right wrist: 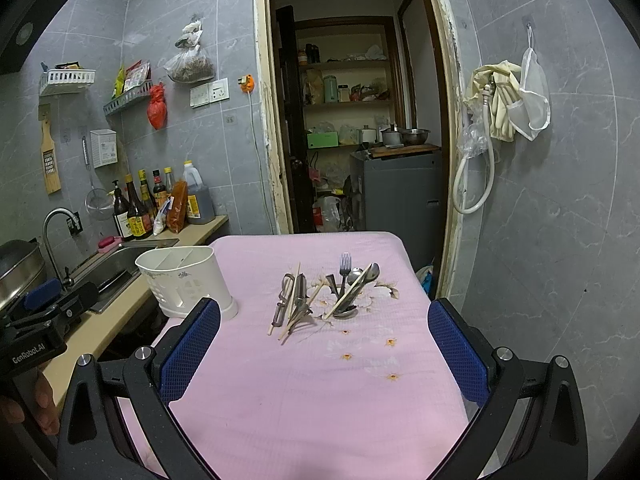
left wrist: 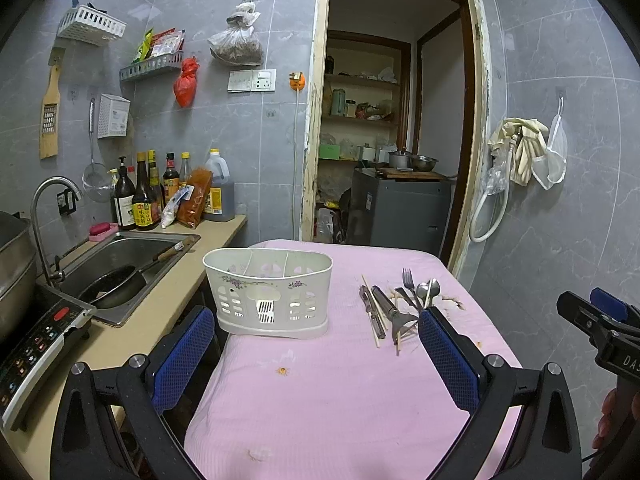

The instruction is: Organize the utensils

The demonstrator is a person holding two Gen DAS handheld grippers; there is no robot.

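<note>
Progress: not begun | white utensil caddy empty, left of centre on pink tabletop | fork, spoons, chopsticks, peeler piled centre frame | left gripper, right gripper spread apart, holding nothing

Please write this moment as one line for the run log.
left gripper: open, empty | right gripper: open, empty | white plastic utensil holder: empty | metal cutlery and wooden chopsticks: loose on pink tablecloth
</note>
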